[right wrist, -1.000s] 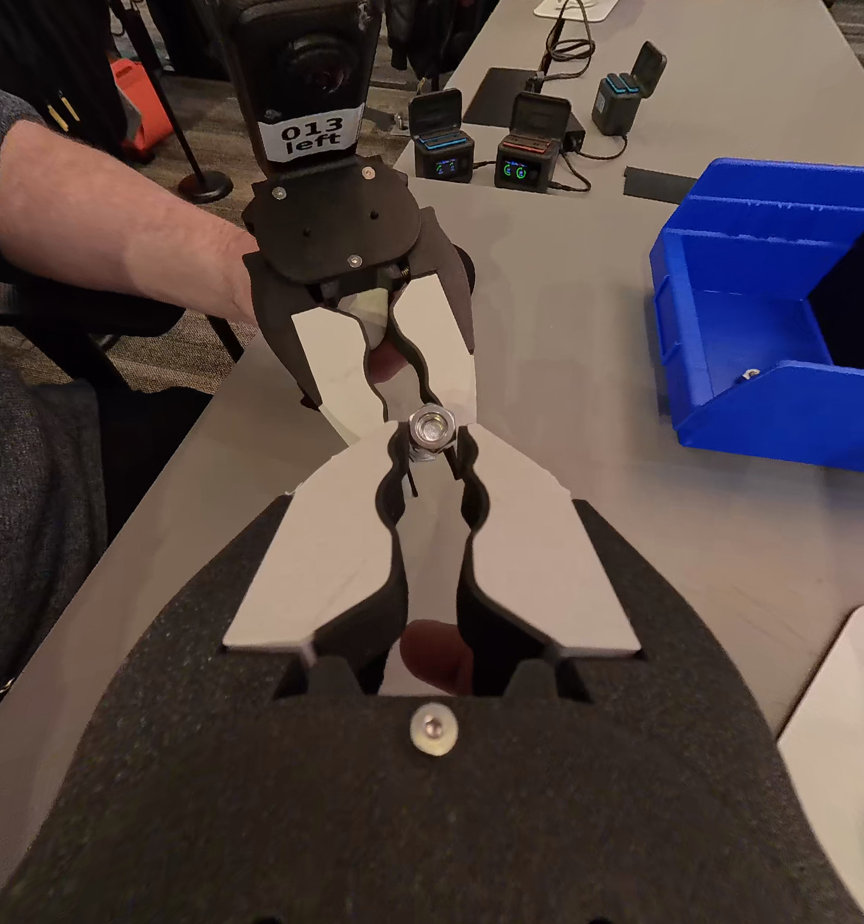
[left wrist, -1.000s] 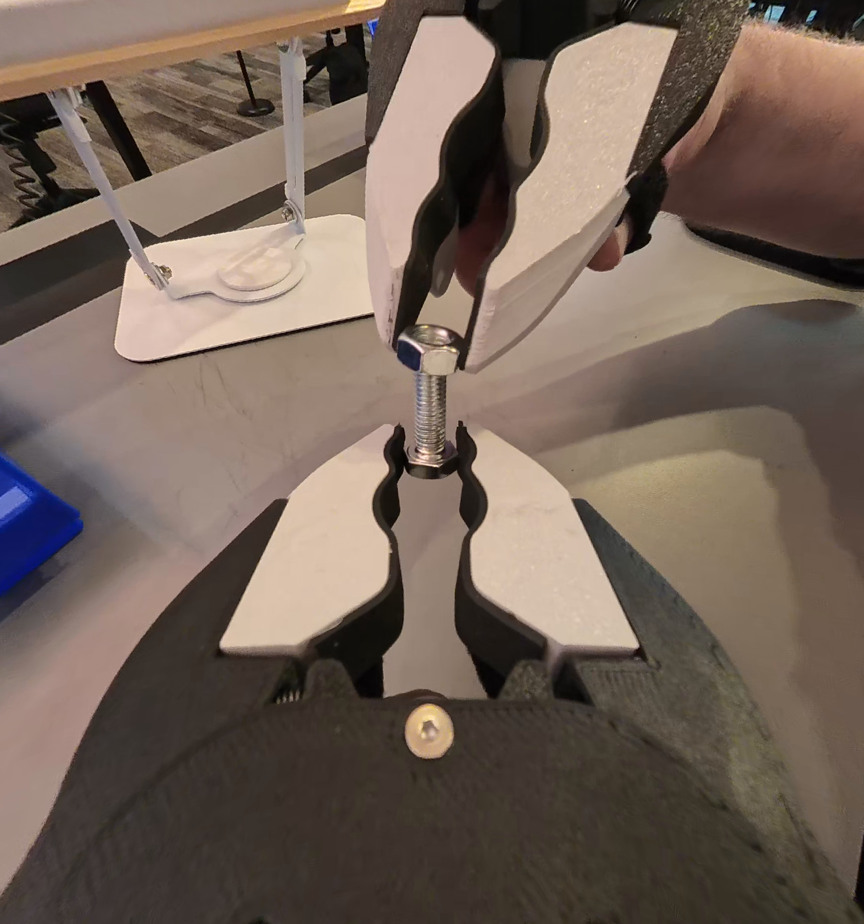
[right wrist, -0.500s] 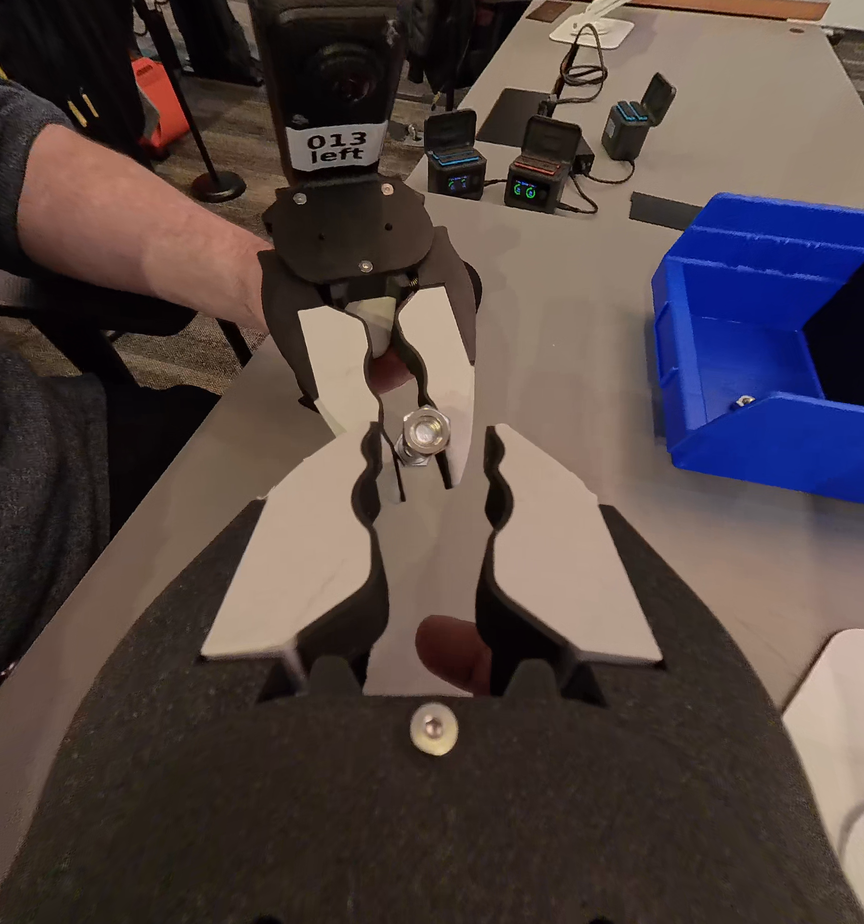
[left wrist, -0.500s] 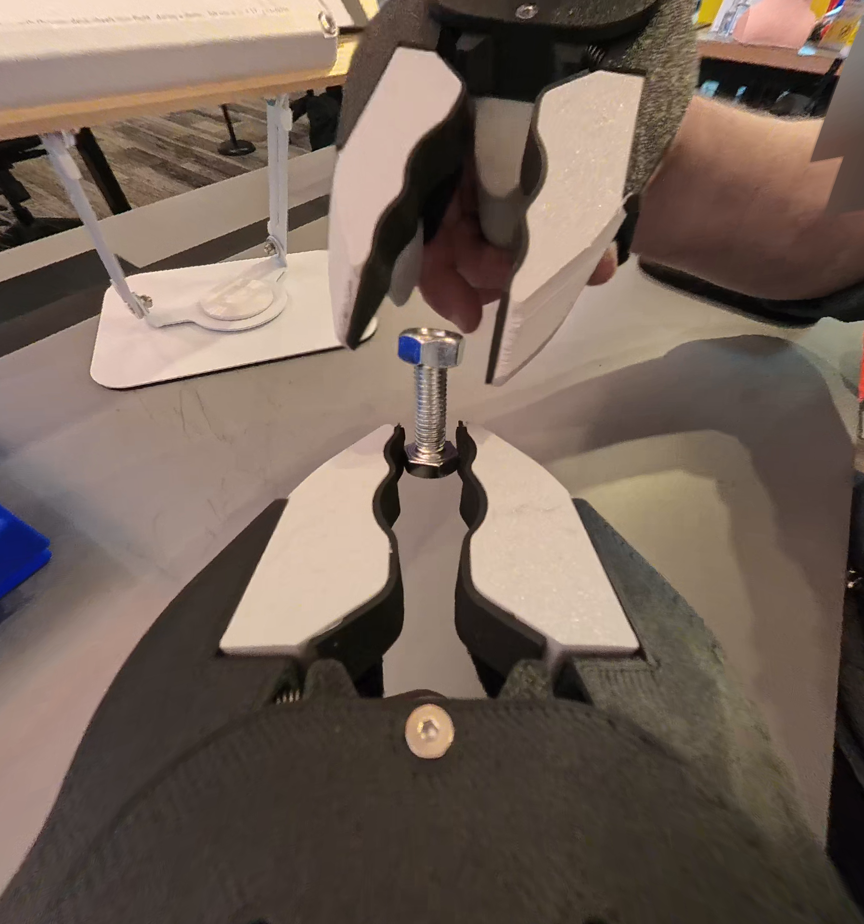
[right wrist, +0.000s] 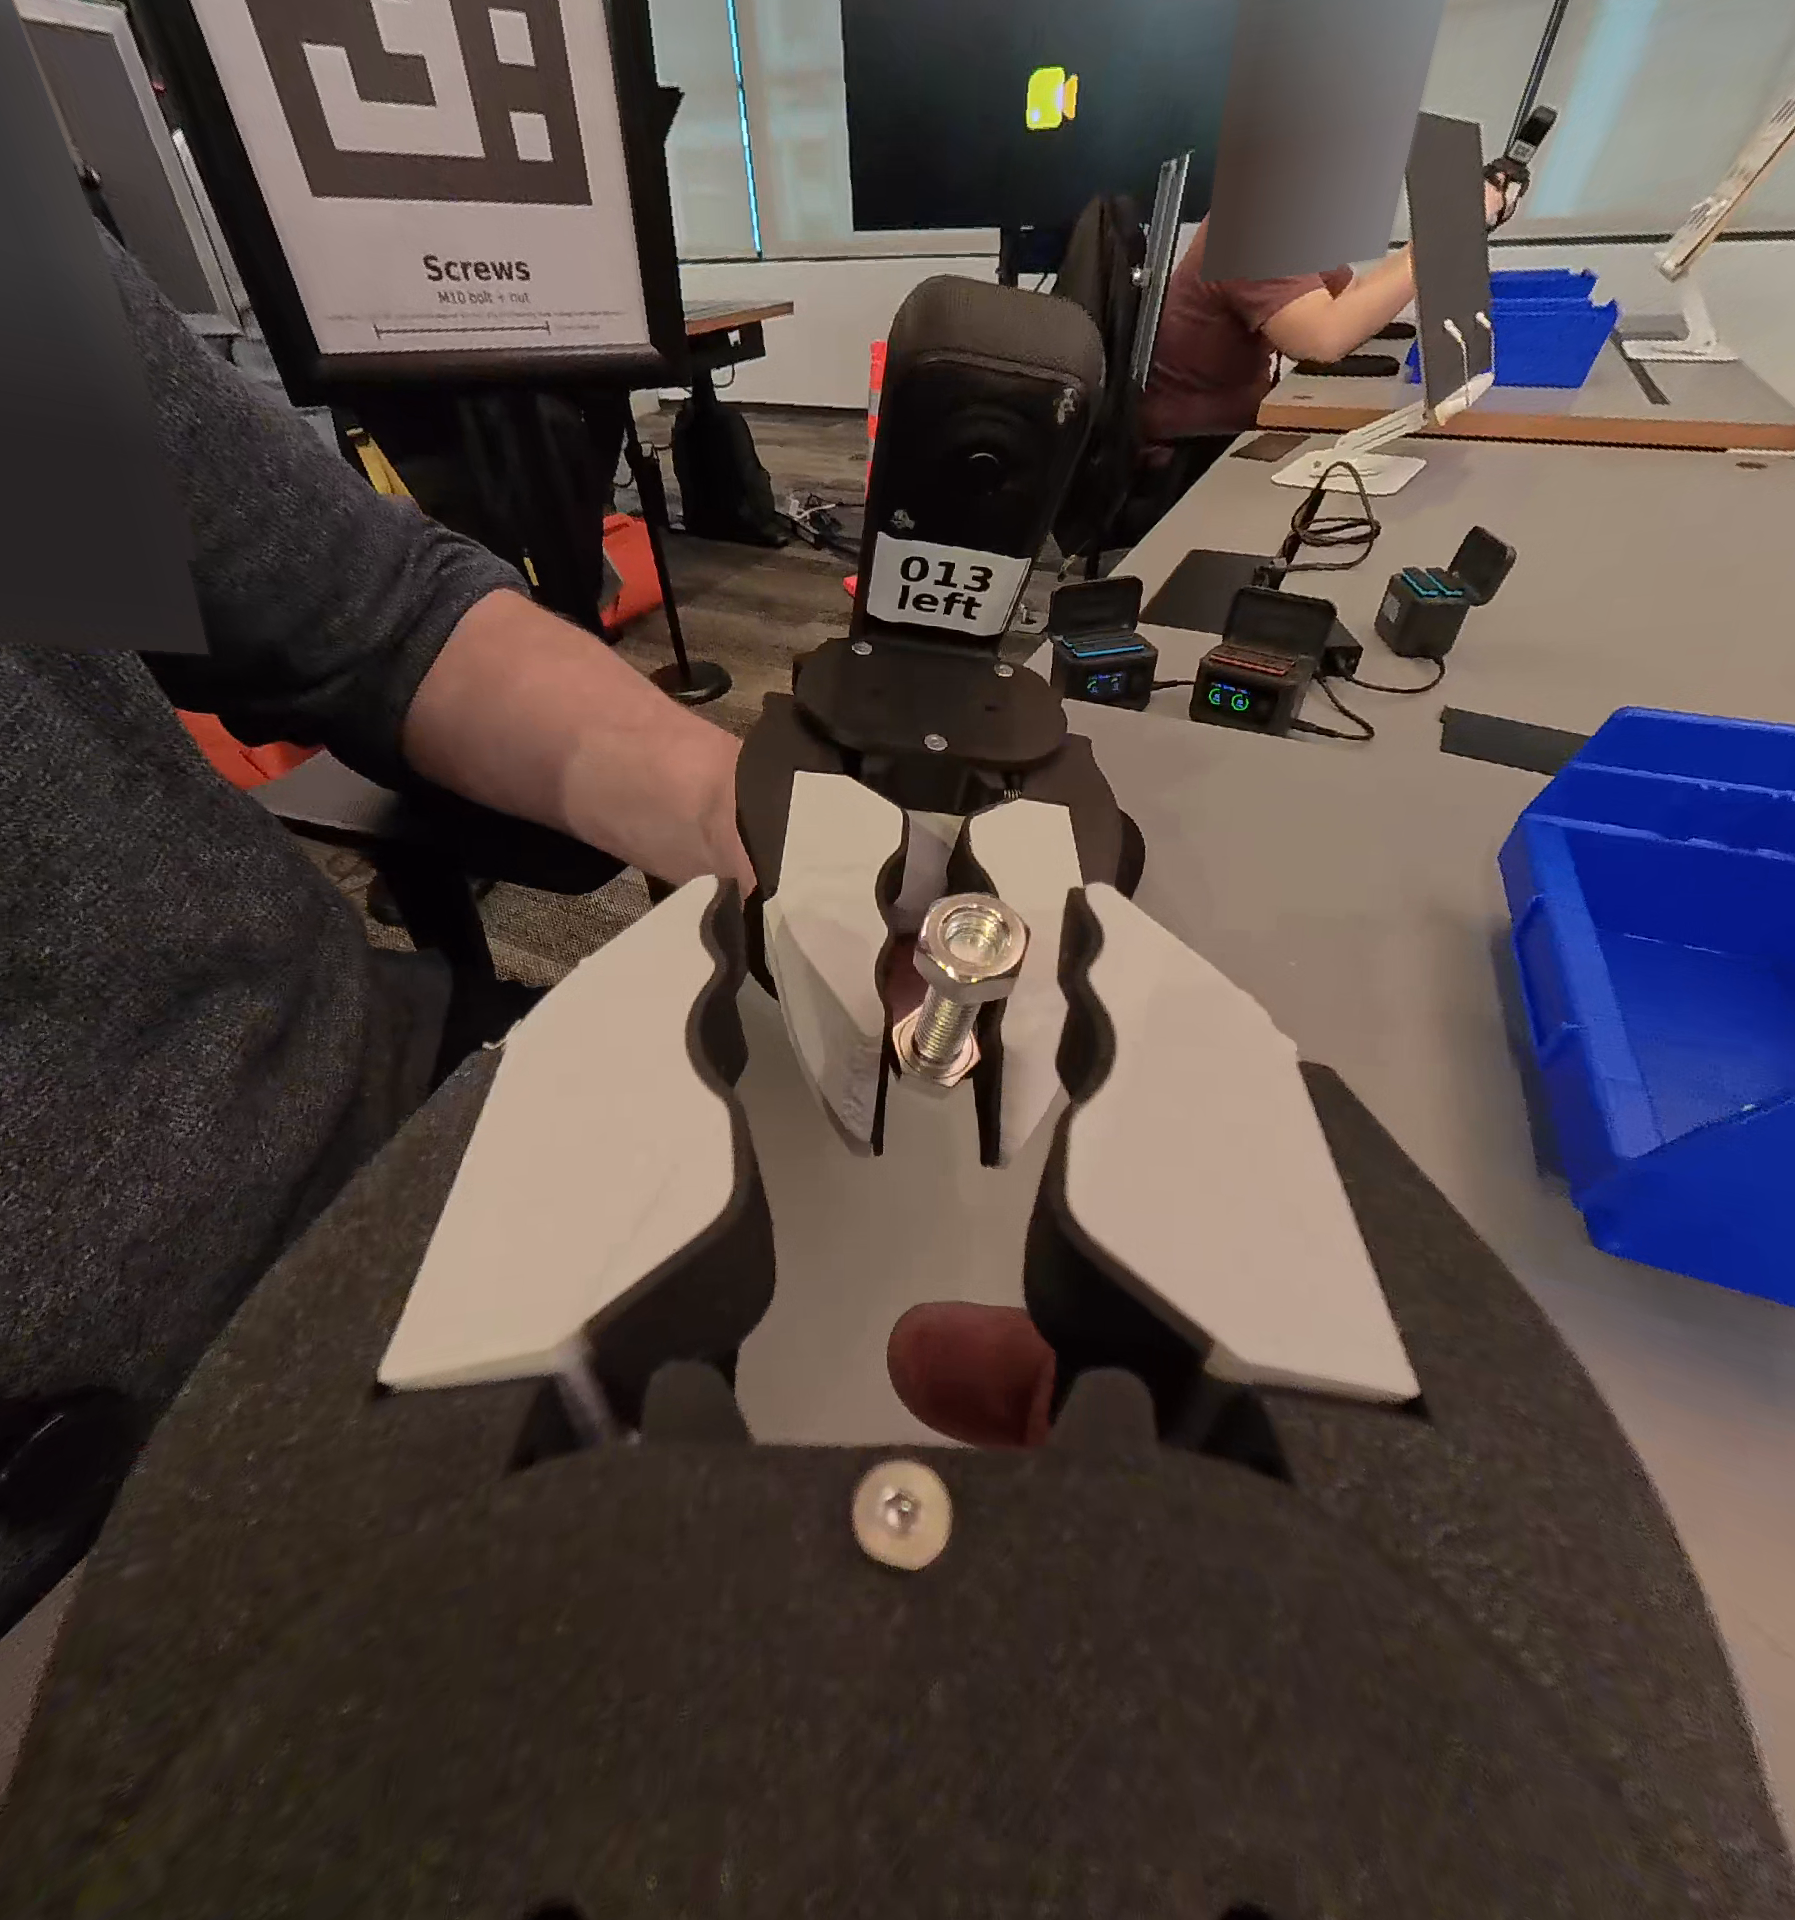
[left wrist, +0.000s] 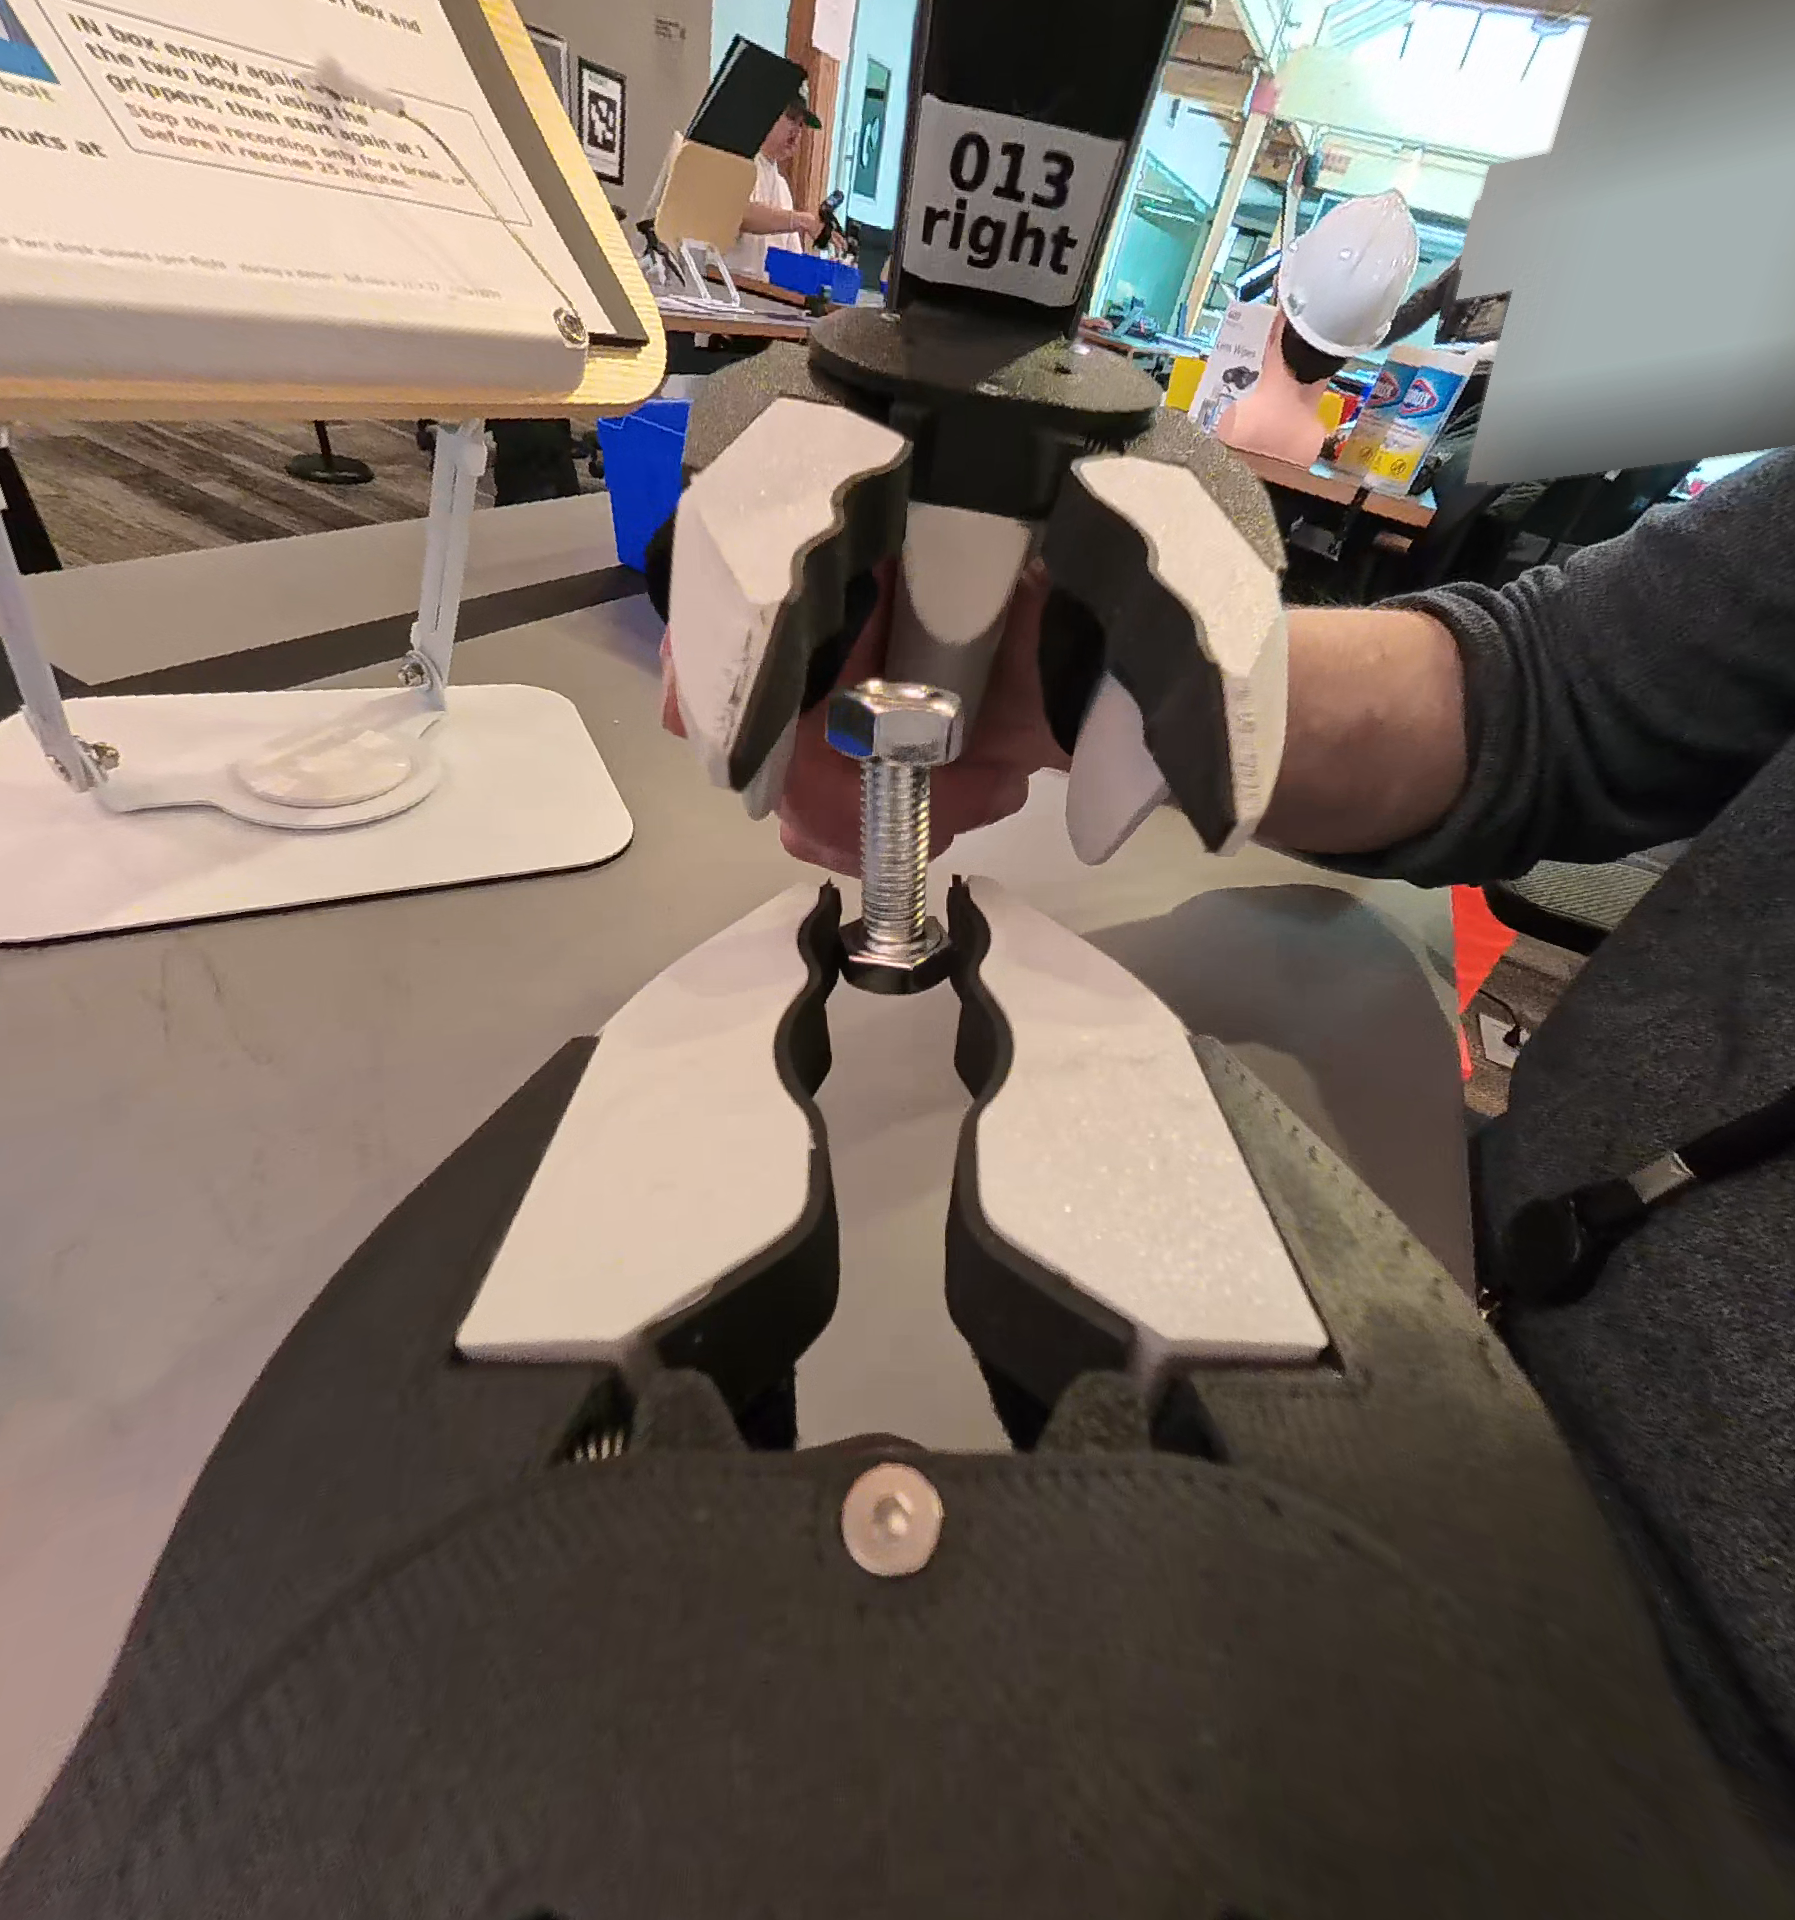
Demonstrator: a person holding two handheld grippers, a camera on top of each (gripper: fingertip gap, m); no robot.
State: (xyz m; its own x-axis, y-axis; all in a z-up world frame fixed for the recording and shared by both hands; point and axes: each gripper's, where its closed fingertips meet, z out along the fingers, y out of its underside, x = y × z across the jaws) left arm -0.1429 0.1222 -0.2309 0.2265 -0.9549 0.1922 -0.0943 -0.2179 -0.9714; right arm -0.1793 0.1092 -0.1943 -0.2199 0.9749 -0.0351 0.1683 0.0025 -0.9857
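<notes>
Grey table (left wrist: 249,1091) underneath, two grippers up: left gripper (left wrist: 893,914) clamps one nut (left wrist: 893,951) carrying one upright bolt (left wrist: 895,810); right gripper (left wrist: 960,821) hangs spread wide around the bolt's head, pads clear. One blue bin (right wrist: 1703,987) stands beside, one white stand (left wrist: 280,800) behind.

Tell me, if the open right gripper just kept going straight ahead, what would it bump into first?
Probably the bolt's hex head, which faces the right gripper between its spread fingers; the left gripper holds the nut. Depth is uncertain.
</notes>
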